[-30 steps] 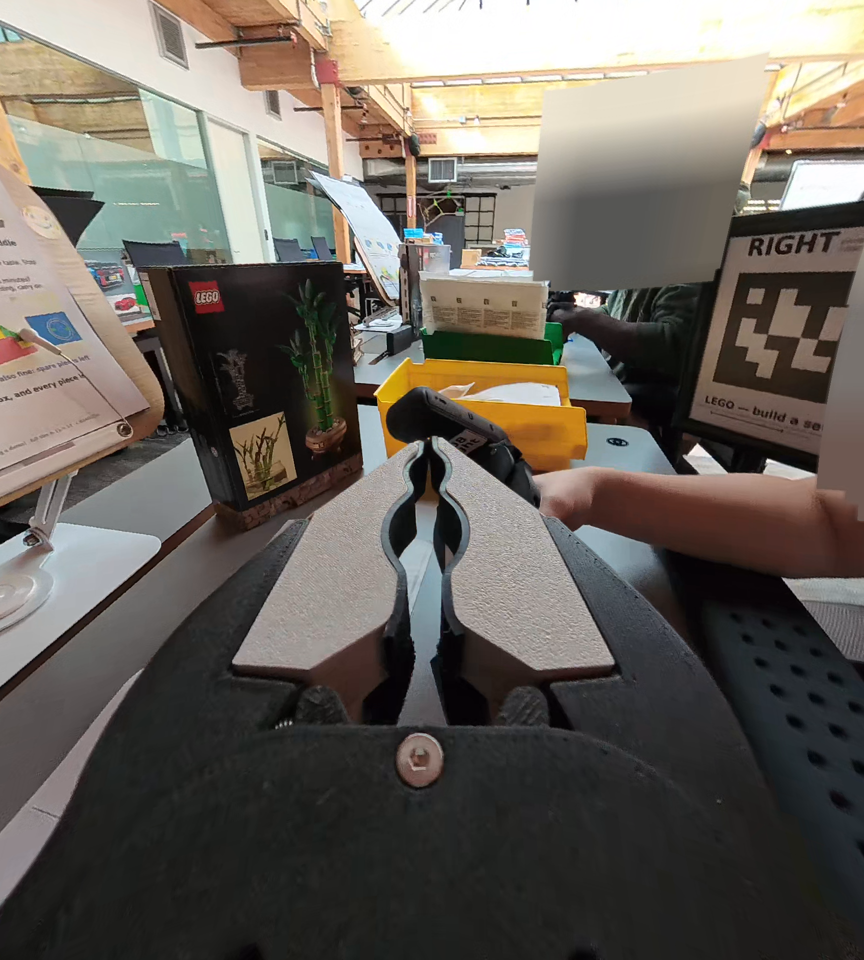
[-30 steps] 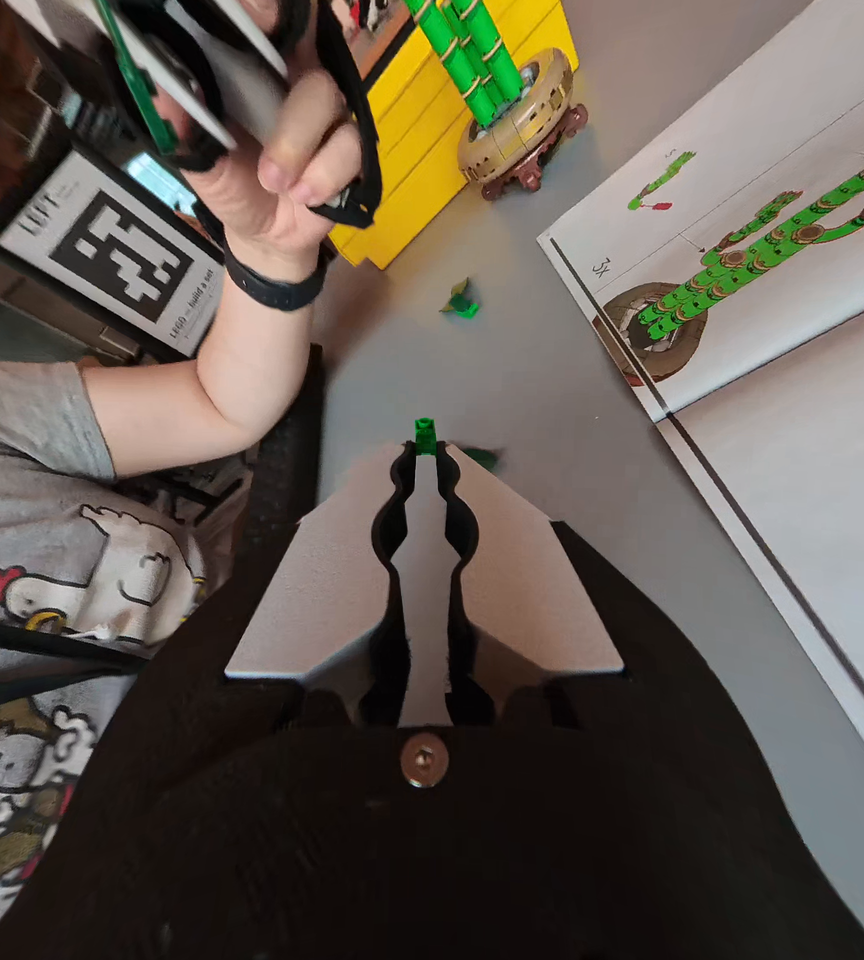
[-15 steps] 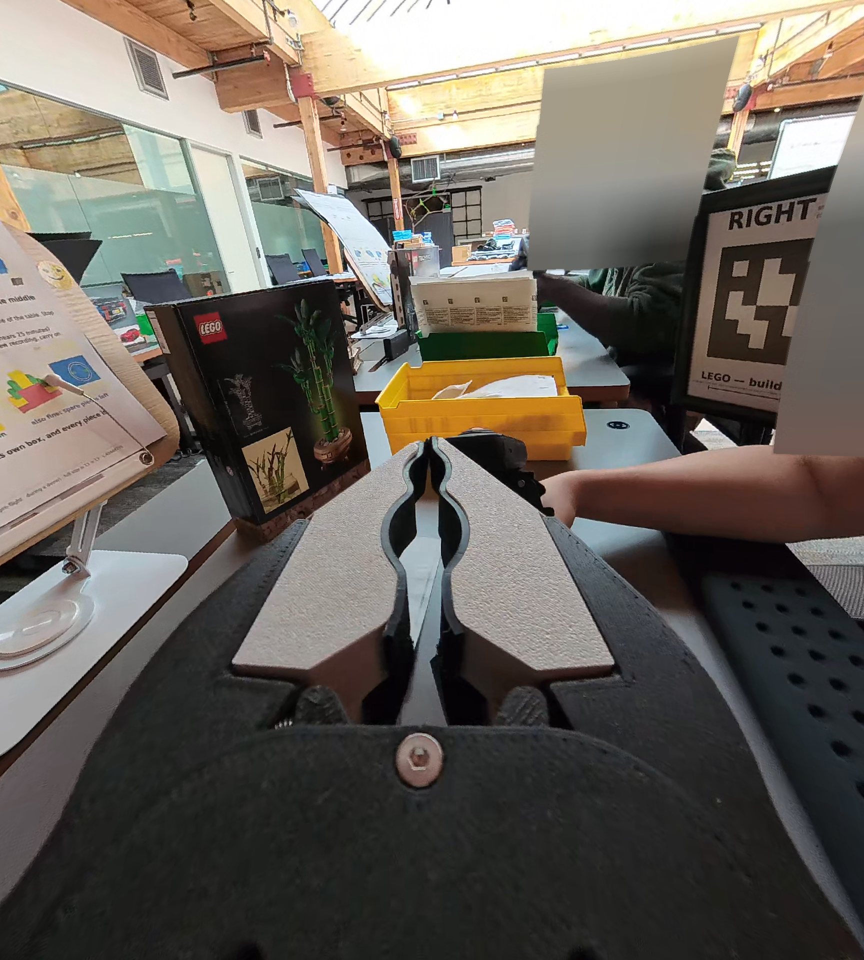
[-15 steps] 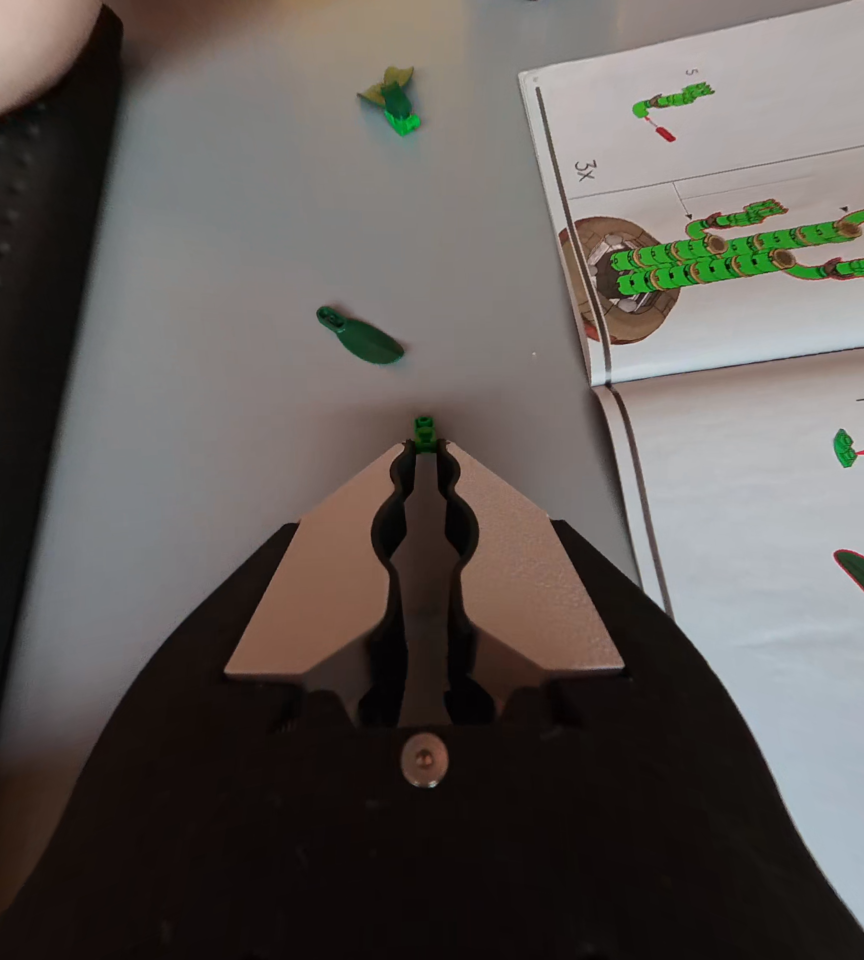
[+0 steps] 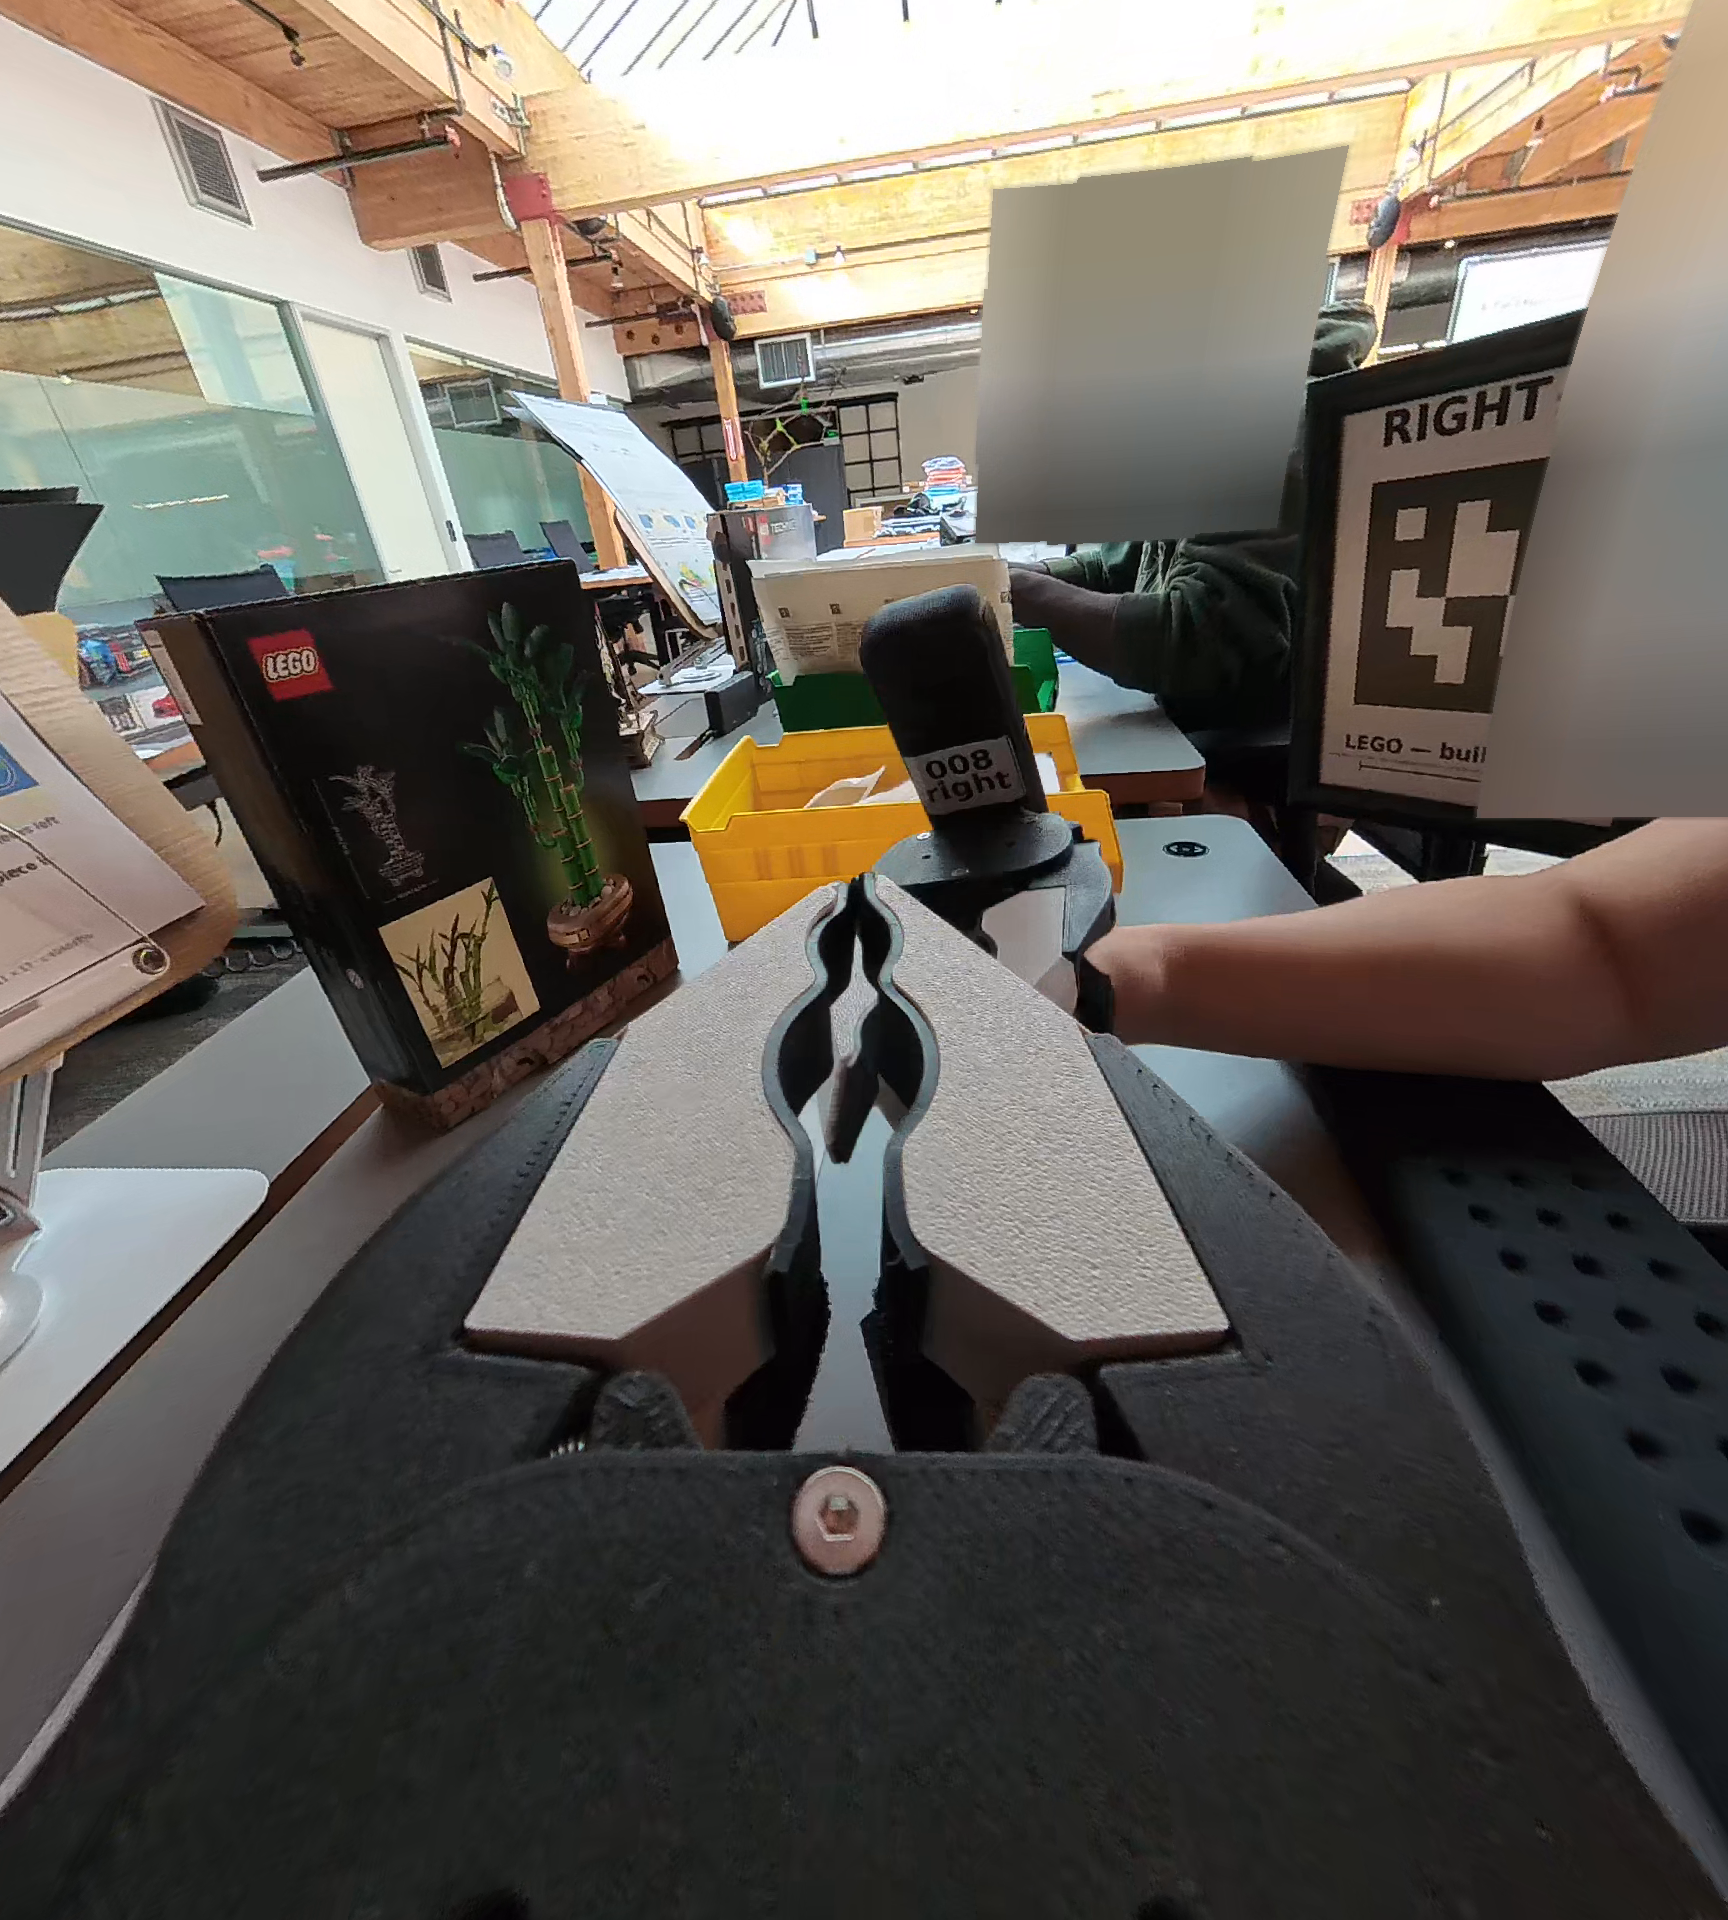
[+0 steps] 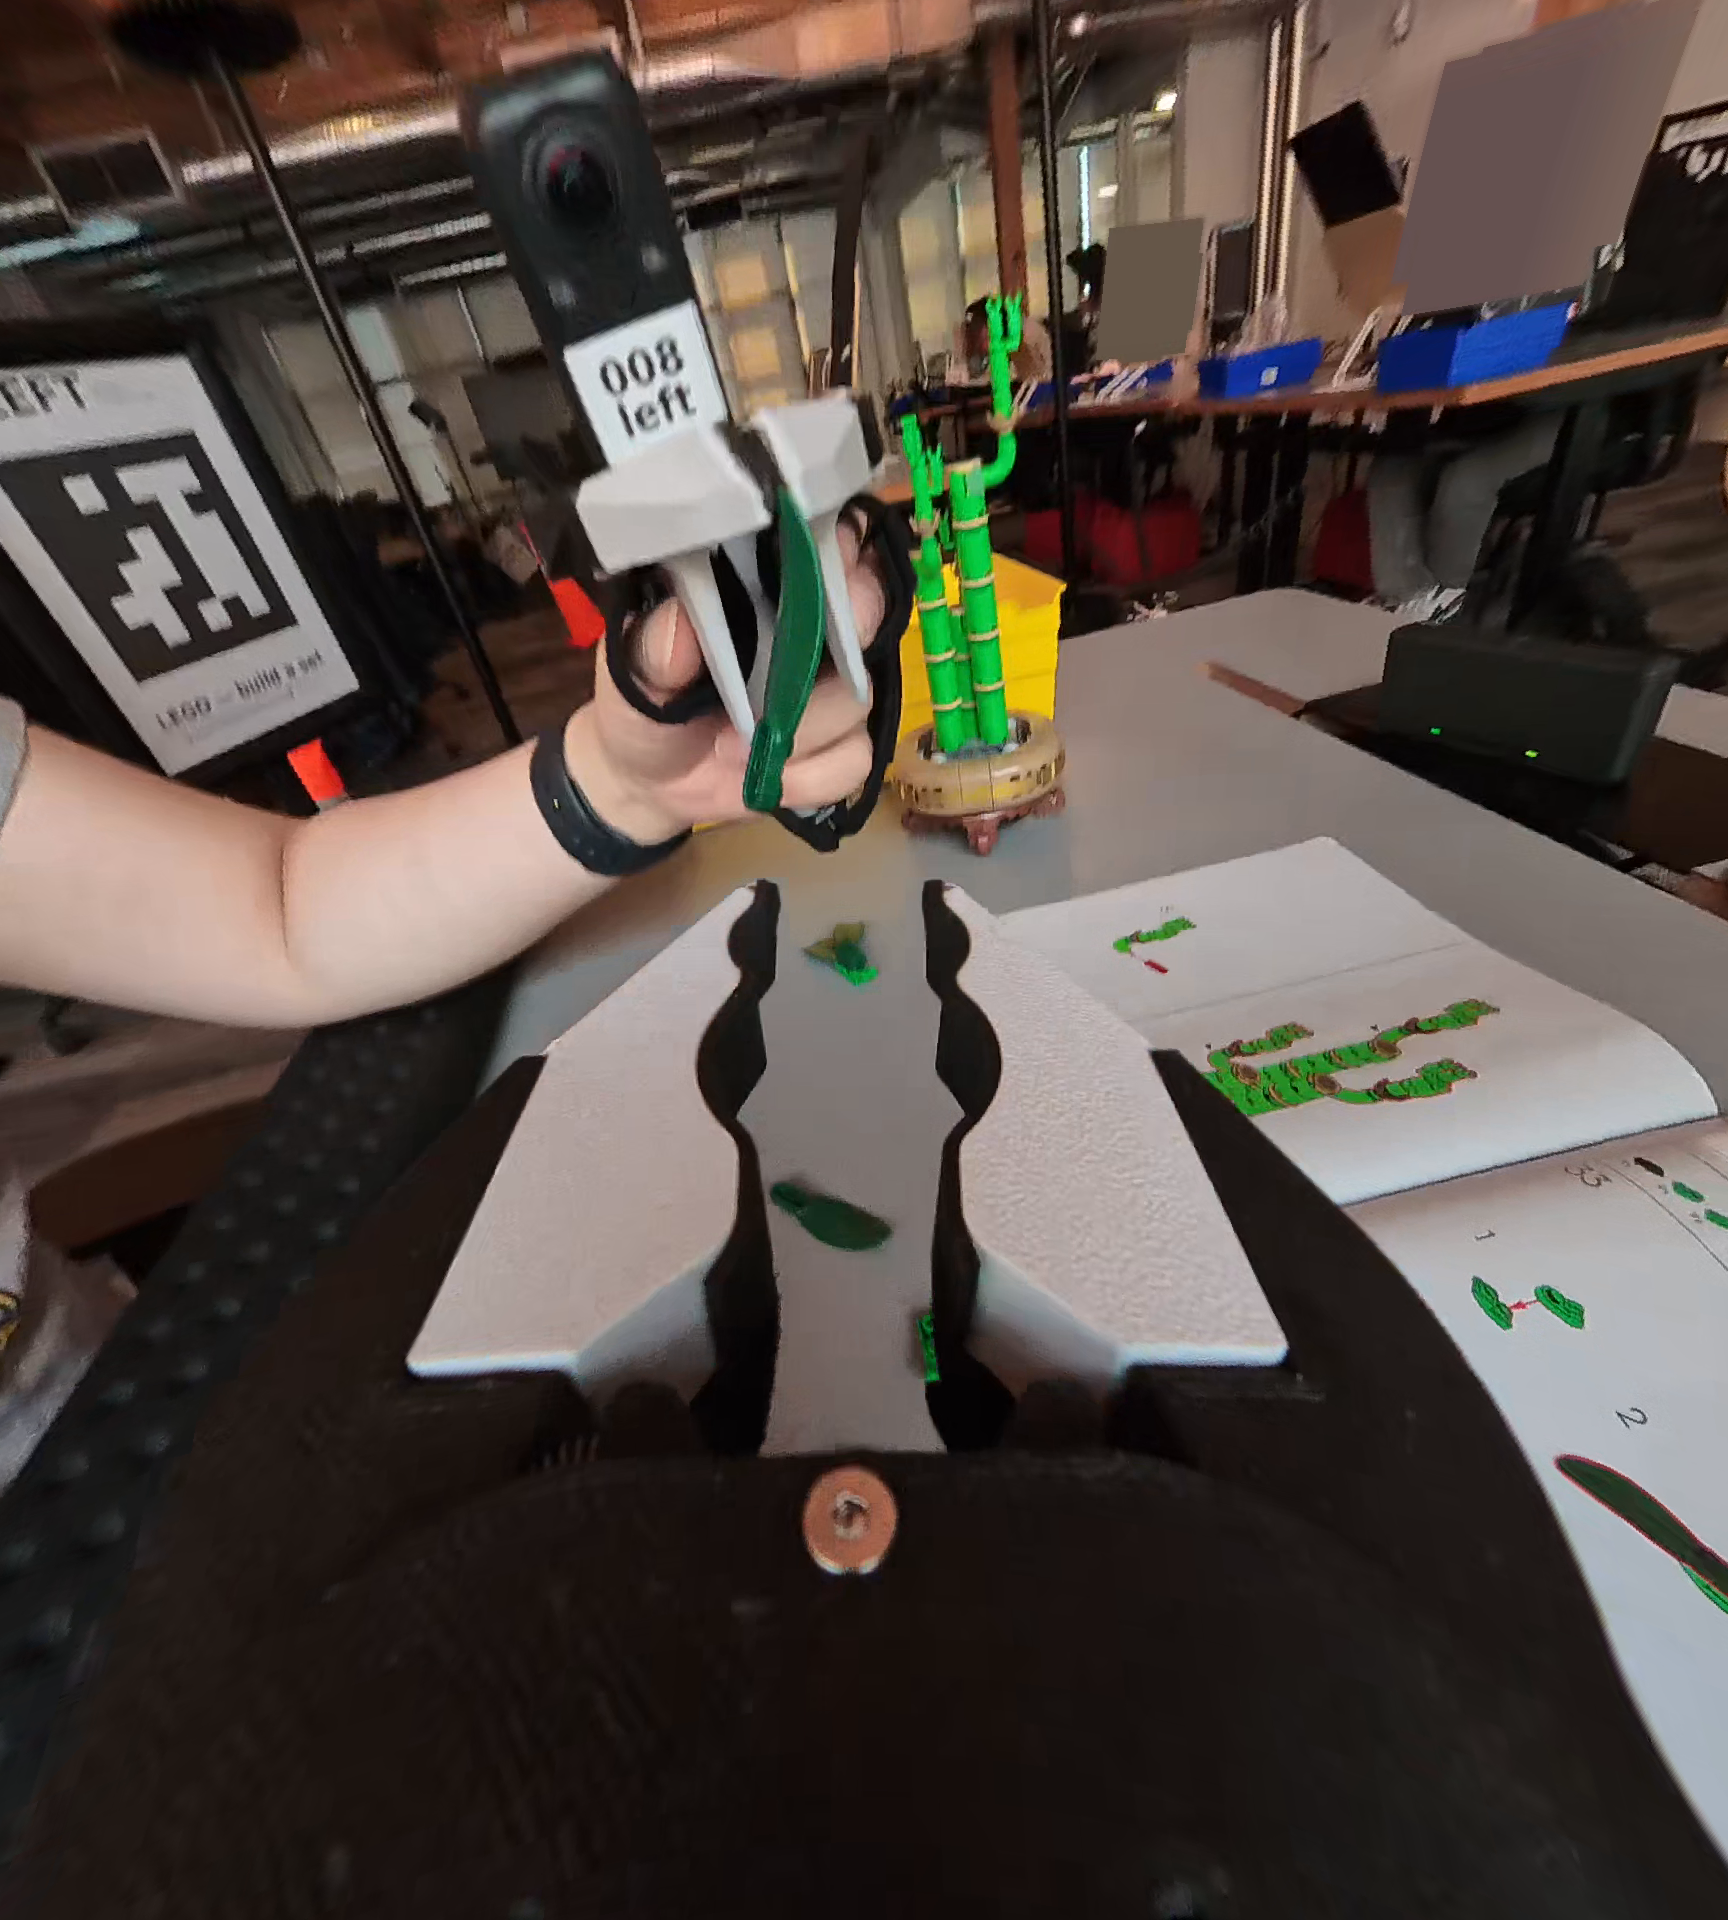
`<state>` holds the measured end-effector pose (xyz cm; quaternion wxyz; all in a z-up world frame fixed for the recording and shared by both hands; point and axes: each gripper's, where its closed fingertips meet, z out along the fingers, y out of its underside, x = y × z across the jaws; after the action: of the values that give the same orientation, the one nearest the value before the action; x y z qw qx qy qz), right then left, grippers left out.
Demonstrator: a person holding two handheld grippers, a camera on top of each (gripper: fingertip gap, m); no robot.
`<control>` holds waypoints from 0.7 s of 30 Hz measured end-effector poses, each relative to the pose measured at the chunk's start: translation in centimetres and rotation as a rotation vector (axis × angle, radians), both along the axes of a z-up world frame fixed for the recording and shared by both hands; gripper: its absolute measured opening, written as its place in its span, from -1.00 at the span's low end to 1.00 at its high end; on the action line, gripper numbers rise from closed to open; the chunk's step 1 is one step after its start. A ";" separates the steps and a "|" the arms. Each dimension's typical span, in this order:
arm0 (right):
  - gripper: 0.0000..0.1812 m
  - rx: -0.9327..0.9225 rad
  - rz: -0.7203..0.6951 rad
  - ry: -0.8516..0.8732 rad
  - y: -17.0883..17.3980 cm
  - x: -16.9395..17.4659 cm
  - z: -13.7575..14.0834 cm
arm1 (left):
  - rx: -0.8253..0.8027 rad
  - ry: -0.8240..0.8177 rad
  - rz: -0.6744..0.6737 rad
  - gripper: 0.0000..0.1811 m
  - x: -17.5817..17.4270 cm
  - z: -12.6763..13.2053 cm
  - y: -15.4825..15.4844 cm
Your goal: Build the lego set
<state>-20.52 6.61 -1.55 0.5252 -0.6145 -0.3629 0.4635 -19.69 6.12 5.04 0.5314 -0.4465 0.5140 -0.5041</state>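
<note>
My right gripper (image 6: 852, 899) is open and empty above the grey table (image 6: 1203, 727). Between its jaws on the table lie a small dark green leaf (image 6: 829, 1216) and, low beside the right finger, a tiny bright green piece (image 6: 927, 1345). A light green cluster (image 6: 844, 951) lies further ahead. My left gripper (image 5: 865, 894) is shut on a long dark green leaf (image 6: 792, 644). In the right wrist view the left gripper (image 6: 792, 717) is held up in the air, left of the green bamboo model (image 6: 974, 623) in its tan pot.
The open instruction booklet (image 6: 1359, 1039) lies to the right on the table. A yellow bin (image 5: 798, 831) stands behind the model, and the set's black box (image 5: 424, 810) stands to the left. A black perforated mat (image 5: 1618, 1351) edges the table. A black device (image 6: 1525, 696) sits at the far right. Some 7 cm of space lies between my two pairs of fingers.
My right gripper has opened and let go of the tiny bright green piece. It has tilted up from the table to face the left gripper and the bamboo model.
</note>
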 end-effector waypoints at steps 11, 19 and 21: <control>-0.96 -0.135 0.071 0.183 -0.8 -0.4 2.2 | -0.032 0.001 0.029 -1.00 -0.1 -0.3 0.8; -0.96 0.781 -0.566 -0.685 3.0 3.4 0.3 | -0.474 0.197 -0.041 -0.41 -0.1 -2.4 1.9; -0.97 0.873 -0.566 -0.738 2.6 2.3 0.1 | -0.399 0.246 0.003 -0.40 0.3 -3.2 1.8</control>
<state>-18.22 9.17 -1.44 0.6697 -0.5353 -0.4992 -0.1258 -19.41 7.96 1.79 0.3667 -0.6014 0.4646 -0.5366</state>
